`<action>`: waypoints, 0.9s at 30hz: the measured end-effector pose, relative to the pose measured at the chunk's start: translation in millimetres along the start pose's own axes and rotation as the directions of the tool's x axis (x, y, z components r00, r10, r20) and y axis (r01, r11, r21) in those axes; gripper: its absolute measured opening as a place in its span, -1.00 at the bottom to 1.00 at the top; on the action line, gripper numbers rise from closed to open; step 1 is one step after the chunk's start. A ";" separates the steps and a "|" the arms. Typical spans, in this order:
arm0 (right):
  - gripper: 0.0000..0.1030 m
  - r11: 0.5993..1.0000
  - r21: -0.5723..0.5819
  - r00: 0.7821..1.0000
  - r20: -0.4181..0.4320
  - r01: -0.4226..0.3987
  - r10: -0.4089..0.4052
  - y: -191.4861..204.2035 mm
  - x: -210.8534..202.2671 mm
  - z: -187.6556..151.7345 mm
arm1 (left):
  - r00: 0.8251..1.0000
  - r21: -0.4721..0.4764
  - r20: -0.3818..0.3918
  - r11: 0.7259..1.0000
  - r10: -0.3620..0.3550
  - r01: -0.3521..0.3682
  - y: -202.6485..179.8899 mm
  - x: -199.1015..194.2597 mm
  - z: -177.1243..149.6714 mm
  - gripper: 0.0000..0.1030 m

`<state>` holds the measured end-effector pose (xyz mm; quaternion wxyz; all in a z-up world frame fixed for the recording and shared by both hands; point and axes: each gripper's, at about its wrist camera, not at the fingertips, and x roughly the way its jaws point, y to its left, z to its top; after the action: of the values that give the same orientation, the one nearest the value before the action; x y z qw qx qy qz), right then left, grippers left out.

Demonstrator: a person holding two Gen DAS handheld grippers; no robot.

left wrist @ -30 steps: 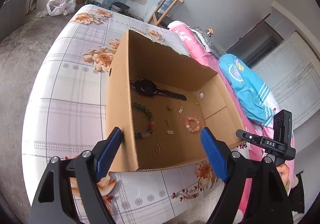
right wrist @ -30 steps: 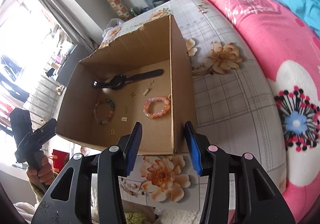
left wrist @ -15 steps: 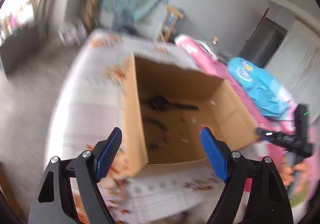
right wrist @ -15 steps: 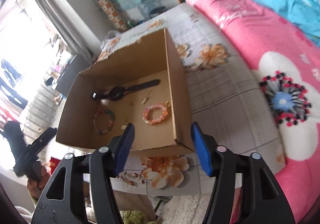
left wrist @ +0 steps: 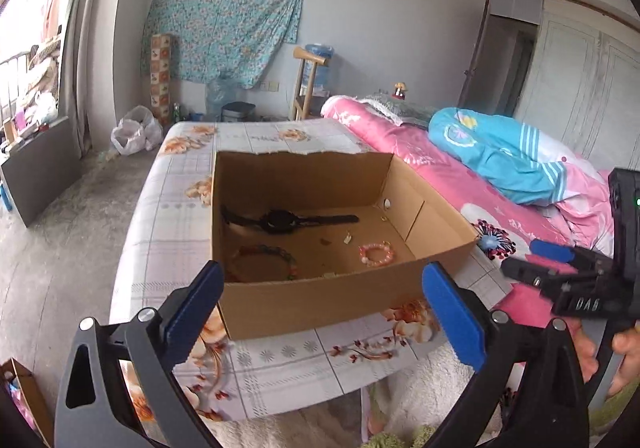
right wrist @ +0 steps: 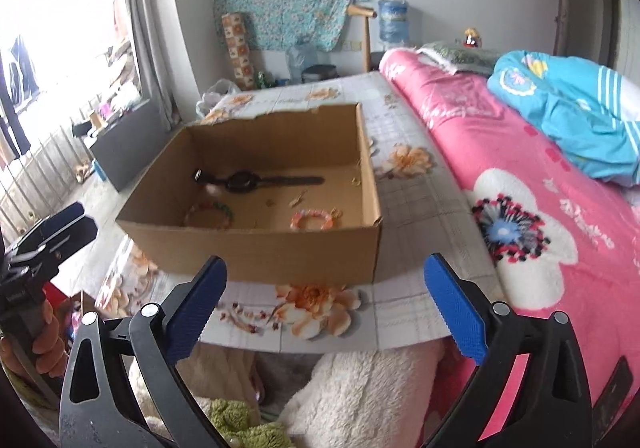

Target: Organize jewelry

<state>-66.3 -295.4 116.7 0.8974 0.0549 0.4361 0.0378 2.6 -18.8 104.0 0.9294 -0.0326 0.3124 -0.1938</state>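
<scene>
Jewelry lies on the floor of an open cardboard box (left wrist: 320,300) that sits on a bench (left wrist: 280,364) covered with a floral cloth.

Left wrist view: a black watch (left wrist: 280,221) lies across the far part of the box floor. A dark bead bracelet (left wrist: 266,254) lies near the front left, a pink bead bracelet (left wrist: 376,254) toward the front right. Small bits lie between them, too small to identify. Left gripper (left wrist: 320,308) in front of the box's near wall, jaws opening, wide apart, nothing between the pads. Right gripper (left wrist: 556,268) at the right edge of the frame, beside the box's right corner, held by a hand (left wrist: 624,352). A pink bed (left wrist: 460,167) with a blue blanket (left wrist: 500,151) runs just beside the bench.

Right wrist view: same box (right wrist: 260,252) seen from its near right corner. Watch (right wrist: 260,180), dark bracelet (right wrist: 210,213) and pink bracelet (right wrist: 312,219) all inside, flat on the floor. Right gripper (right wrist: 324,304) in front of the near wall, jaws opening, wide, empty. Left gripper (right wrist: 48,236) at the left edge, clear of the box.
</scene>
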 end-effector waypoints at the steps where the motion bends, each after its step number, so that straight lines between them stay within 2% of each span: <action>1: 0.84 1.000 -0.005 1.000 -0.018 -0.005 0.005 2.7 2.3 -3.5 | 1.000 0.002 -0.016 1.000 0.015 -0.015 -0.7 4.5 -1.1 0.89; 3: 0.84 1.000 -0.021 0.998 -0.059 -0.020 0.018 9.1 10.3 -9.5 | 0.997 0.006 -0.042 0.998 0.068 -0.068 -0.7 12.6 -3.4 0.89; 5: 0.84 0.999 -0.038 0.997 -0.077 -0.001 -0.002 16.7 14.9 -13.4 | 0.993 0.012 -0.061 0.995 0.101 -0.100 -1.2 20.0 -5.8 0.89; 9: 0.84 0.996 -0.083 0.996 -0.079 0.045 -0.051 29.8 25.3 -17.0 | 0.981 0.025 -0.075 0.983 0.181 -0.179 -3.4 29.5 -8.7 0.89; 11: 0.84 0.994 -0.091 0.995 -0.072 0.064 -0.071 33.4 31.5 -16.4 | 0.970 0.024 -0.110 0.976 0.219 -0.218 -2.9 36.1 -8.9 0.89; 15: 0.84 0.995 -0.083 0.993 -0.090 0.063 -0.071 31.9 42.7 -10.5 | 0.956 0.019 -0.210 0.979 0.204 -0.205 -1.6 53.7 -11.5 0.89; 18: 0.84 0.996 -0.067 0.991 -0.119 0.060 -0.067 30.4 49.3 -7.1 | 0.946 -0.022 -0.262 0.979 0.189 -0.202 0.5 63.1 -14.8 0.89; 22: 0.84 0.995 -0.063 0.987 -0.139 0.076 -0.084 30.1 57.6 -4.1 | 0.936 -0.059 -0.293 0.973 0.195 -0.222 -0.4 69.4 -14.5 0.89; 27: 0.84 0.998 -0.019 0.986 -0.157 0.056 -0.058 25.0 62.2 -0.7 | 0.912 -0.060 -0.321 0.956 0.255 -0.288 -0.8 76.2 -12.5 0.89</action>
<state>-29.0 -263.3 71.2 0.8612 0.0328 0.5068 0.0195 50.5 -47.8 50.7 0.8837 -0.0074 0.4655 -0.0483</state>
